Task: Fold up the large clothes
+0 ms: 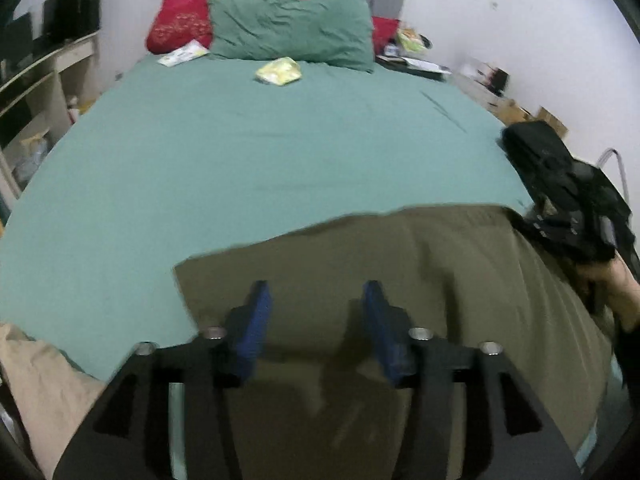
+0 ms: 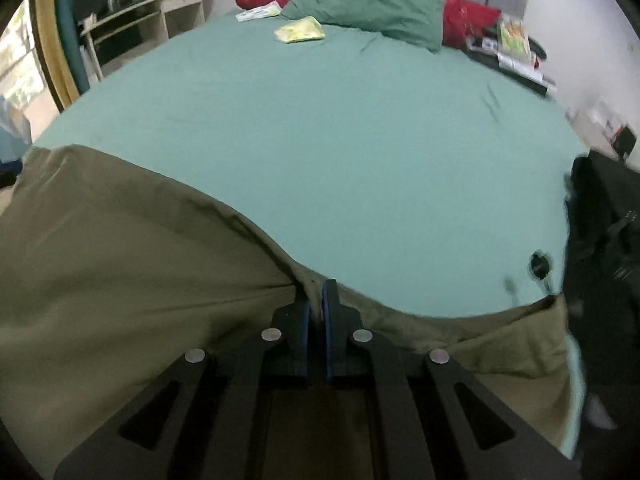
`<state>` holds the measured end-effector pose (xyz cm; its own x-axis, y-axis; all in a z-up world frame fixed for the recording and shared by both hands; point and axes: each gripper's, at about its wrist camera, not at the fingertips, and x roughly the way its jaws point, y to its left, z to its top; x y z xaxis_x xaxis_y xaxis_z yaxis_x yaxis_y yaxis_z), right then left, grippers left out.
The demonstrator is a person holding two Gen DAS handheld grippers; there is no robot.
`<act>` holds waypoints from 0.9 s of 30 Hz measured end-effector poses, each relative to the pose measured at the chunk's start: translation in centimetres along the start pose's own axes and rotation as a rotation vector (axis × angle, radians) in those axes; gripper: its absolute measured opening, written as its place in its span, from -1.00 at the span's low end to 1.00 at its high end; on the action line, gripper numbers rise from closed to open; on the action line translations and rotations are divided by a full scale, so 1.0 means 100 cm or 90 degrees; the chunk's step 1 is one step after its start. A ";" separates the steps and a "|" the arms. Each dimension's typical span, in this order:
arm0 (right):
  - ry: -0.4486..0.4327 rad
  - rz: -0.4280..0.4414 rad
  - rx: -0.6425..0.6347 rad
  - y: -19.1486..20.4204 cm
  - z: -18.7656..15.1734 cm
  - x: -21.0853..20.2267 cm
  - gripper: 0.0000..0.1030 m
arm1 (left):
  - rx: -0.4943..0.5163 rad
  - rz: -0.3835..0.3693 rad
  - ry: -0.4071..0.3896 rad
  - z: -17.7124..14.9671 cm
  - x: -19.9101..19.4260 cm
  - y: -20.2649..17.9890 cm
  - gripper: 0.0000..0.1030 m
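Left tongs (image 1: 316,300) hang spread wide above an olive garment (image 1: 400,280), gripping nothing; the cloth lies at the near end of a green-sheeted bed (image 1: 240,152), its long edge running sideways. Right tongs (image 2: 316,300) are pinched together on the garment's far edge (image 2: 304,280), cloth spreading left.

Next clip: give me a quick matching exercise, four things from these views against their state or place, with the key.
Things:
1. left gripper
2. right gripper
3. olive garment
4. yellow packet

States:
A. lies near the green pillow
B. shut on cloth
C. open above cloth
D. spread over the near edge of the bed

Pairs: 1-C, 2-B, 3-D, 4-A
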<state>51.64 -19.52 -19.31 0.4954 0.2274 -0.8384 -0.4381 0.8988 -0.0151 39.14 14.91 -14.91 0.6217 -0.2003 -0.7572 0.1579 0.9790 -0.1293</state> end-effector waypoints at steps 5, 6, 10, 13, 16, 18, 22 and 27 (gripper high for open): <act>-0.054 -0.042 0.024 -0.011 -0.008 -0.031 0.01 | 0.016 0.065 0.052 -0.011 0.011 0.010 0.17; -0.071 -0.067 0.021 -0.013 -0.012 -0.044 0.18 | 0.007 0.095 0.062 -0.013 0.020 0.016 0.17; -0.101 -0.131 0.036 -0.030 -0.042 -0.099 0.50 | -0.083 0.190 0.101 -0.025 0.040 0.047 0.17; -0.109 -0.179 0.075 -0.047 -0.078 -0.139 0.50 | -0.120 0.206 0.080 -0.027 0.027 0.057 0.17; -0.103 -0.199 0.129 -0.066 -0.120 -0.168 0.50 | -0.144 0.184 0.023 -0.033 -0.007 0.054 0.17; -0.090 -0.208 0.167 -0.079 -0.141 -0.175 0.50 | -0.153 0.166 0.004 -0.042 -0.027 0.047 0.17; -0.064 -0.170 0.270 -0.093 -0.200 -0.183 0.50 | -0.213 0.120 -0.028 -0.086 -0.071 0.036 0.20; -0.074 -0.071 0.364 -0.087 -0.255 -0.192 0.50 | -0.262 0.136 -0.003 -0.157 -0.090 0.023 0.30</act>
<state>26.78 -41.25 -16.97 0.6088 0.1302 -0.7826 0.0788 0.9716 0.2230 21.92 19.60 -18.45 0.6108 0.0086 -0.7917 -0.2913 0.9322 -0.2146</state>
